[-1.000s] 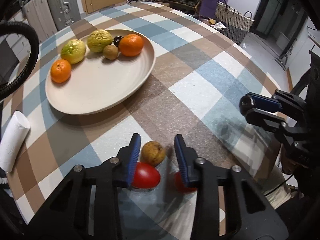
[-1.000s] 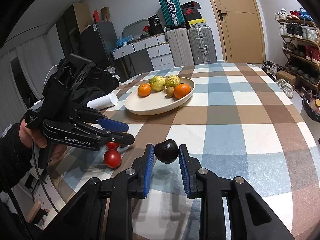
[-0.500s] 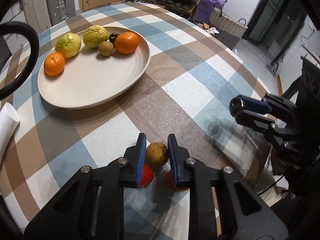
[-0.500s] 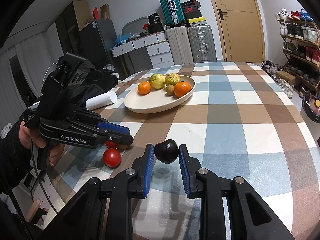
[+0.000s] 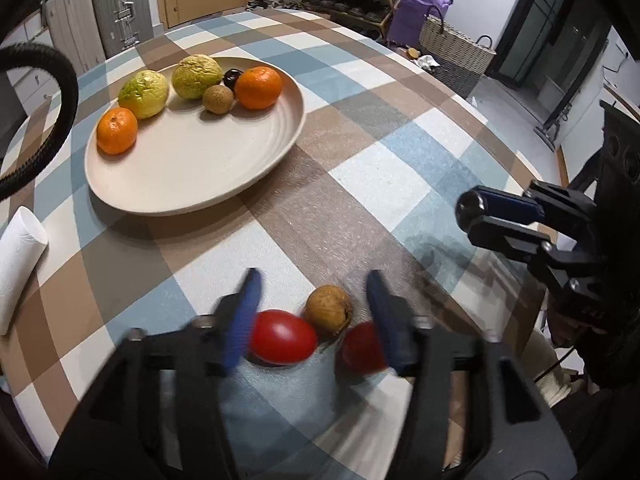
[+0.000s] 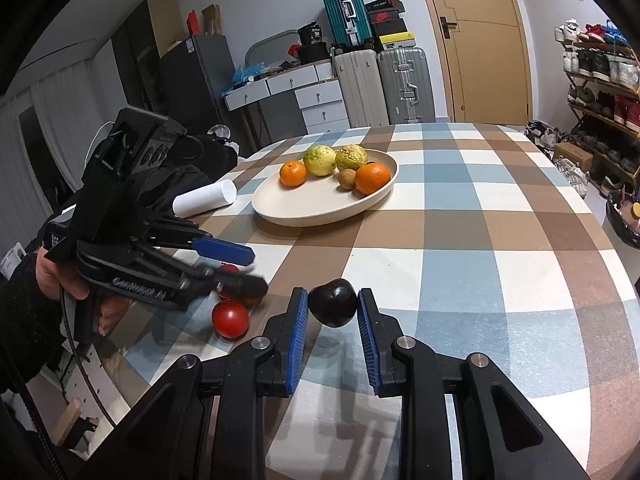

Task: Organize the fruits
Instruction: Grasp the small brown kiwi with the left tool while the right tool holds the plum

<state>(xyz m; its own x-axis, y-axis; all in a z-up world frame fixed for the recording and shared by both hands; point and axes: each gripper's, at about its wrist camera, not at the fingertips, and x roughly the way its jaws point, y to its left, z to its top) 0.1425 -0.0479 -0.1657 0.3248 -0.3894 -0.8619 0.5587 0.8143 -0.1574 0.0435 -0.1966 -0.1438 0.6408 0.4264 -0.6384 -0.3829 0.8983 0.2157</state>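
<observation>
My left gripper [image 5: 312,284] stands open and motion-blurred just above the checked tablecloth. A brown round fruit [image 5: 328,310] lies between its fingers, touching neither. Two red tomatoes [image 5: 282,336] [image 5: 360,348] sit just behind the fruit. My right gripper [image 6: 332,295] is shut on a dark plum [image 6: 333,303], held a little above the table. From the left wrist view, the right gripper [image 5: 468,220] hovers at the right. A cream plate [image 5: 192,184] holds two oranges, two yellow-green fruits, a small brown fruit and a dark plum.
A white paper roll [image 5: 20,256] lies left of the plate [image 6: 320,216]. A person's hand [image 6: 52,276] holds the left gripper [image 6: 259,271] at the table's near left edge. Suitcases, drawers and a shoe rack stand beyond the round table.
The left gripper closed on the brown fruit half a second ago, then opened wide; the fruit now lies on the cloth. The right gripper has kept still with the plum.
</observation>
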